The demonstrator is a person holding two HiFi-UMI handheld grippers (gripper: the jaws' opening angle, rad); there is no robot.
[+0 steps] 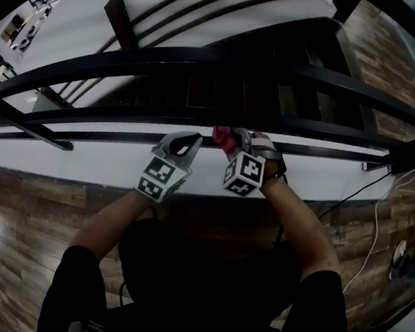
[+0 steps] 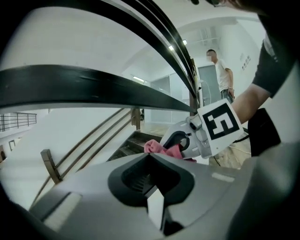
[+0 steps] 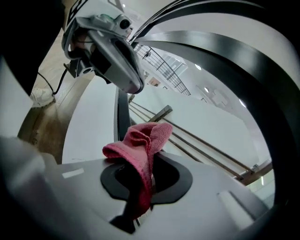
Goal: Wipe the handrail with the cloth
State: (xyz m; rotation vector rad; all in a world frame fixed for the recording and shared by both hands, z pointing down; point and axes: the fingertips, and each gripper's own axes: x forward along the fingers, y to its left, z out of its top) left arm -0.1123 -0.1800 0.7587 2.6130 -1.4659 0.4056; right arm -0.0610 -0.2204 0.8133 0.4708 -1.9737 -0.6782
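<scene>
The right tool (image 3: 139,197) is pinching a pink cloth (image 3: 143,140): 1 end is clamped in the slot between its jaws and the rest stands up in a loose fold. The left tool (image 2: 154,204) sits just beside it, jaws pressed together on nothing (its own view shows only the bare seam). In the head view the 2 tools are raised side by side at the railing. The cloth is close against a thin lower bar (image 1: 320,150) and clearly below the broad black handrail (image 1: 218,65) that arcs across above; whether the fold touches that bar I cannot tell. From the right gripper view the handrail curves overhead with open air between it and the cloth. So I judge the grasp done and the wiping not visibly begun: the cloth is not yet laid on the handrail, and its whole visible length, above the staircase (image 1: 288,96), is left to cover.
</scene>
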